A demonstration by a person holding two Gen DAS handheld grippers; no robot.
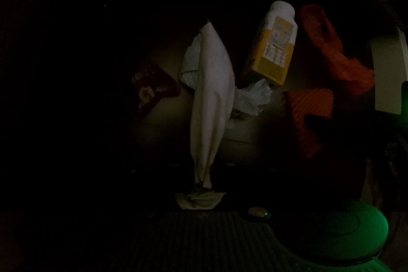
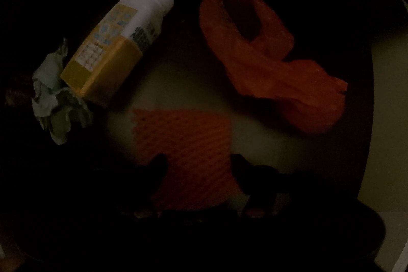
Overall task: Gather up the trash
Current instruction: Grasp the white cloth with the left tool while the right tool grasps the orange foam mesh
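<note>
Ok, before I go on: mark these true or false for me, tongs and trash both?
1. The left tongs pinch a white tissue. True.
2. The right tongs are shut on the bottle. False: they stand open over the orange foam net, and the bottle lies apart from them.
3. The bottle has a yellow label and a white cap. True.
4. The orange plastic bag lies on top of the bottle. False: a dark gap separates them.
5. The crumpled paper sits at the bottle's cap end. False: it sits at the base end.
</note>
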